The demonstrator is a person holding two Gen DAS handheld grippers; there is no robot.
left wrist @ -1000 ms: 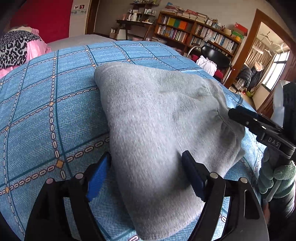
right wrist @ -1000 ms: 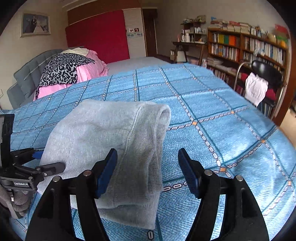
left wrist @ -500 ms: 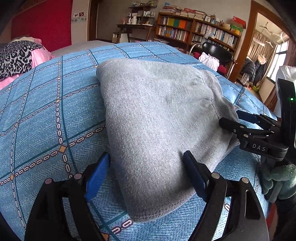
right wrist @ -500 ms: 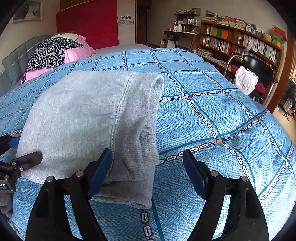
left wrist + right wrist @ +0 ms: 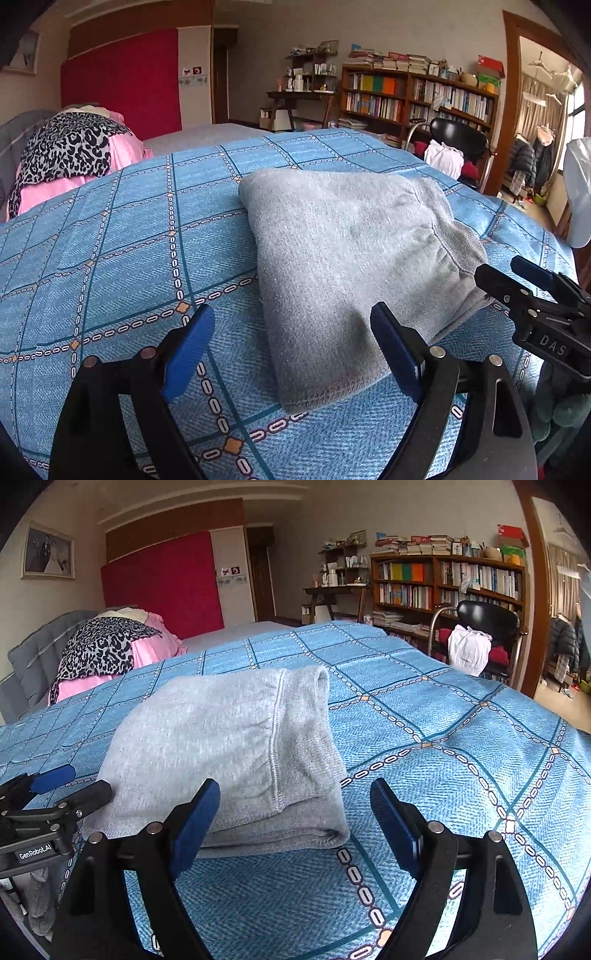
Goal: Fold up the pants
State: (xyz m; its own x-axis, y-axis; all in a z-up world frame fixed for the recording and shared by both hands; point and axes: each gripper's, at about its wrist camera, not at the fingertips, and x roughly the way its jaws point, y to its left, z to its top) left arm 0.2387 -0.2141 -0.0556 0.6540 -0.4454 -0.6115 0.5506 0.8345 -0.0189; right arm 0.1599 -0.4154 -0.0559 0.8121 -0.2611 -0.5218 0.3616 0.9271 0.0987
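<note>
The grey pants (image 5: 351, 258) lie folded in a thick bundle on the blue checked bedspread (image 5: 110, 277). My left gripper (image 5: 291, 312) hovers at their near edge, jaws opening; the pants' corner lies between the blue pads, which do not press on it. The right gripper (image 5: 498, 267) shows at the bundle's right end. In the right wrist view the pants (image 5: 229, 738) sit just ahead of my right gripper (image 5: 295, 786), whose jaws are opening over bedspread (image 5: 443, 738), the folded corner by its left pad. The left gripper (image 5: 85, 784) stands at the left.
Pink and leopard-print bedding (image 5: 70, 155) is piled at the bed's head. A black chair with a white garment (image 5: 472, 650) stands beside the bed, with bookshelves (image 5: 443, 583) behind it. A green-gloved hand (image 5: 561, 410) holds the right gripper.
Both grippers have drawn back from the pants and their jaws stand wider. The pants now lie farther ahead of the pads, flat on the bed. Both cameras have tilted up.
</note>
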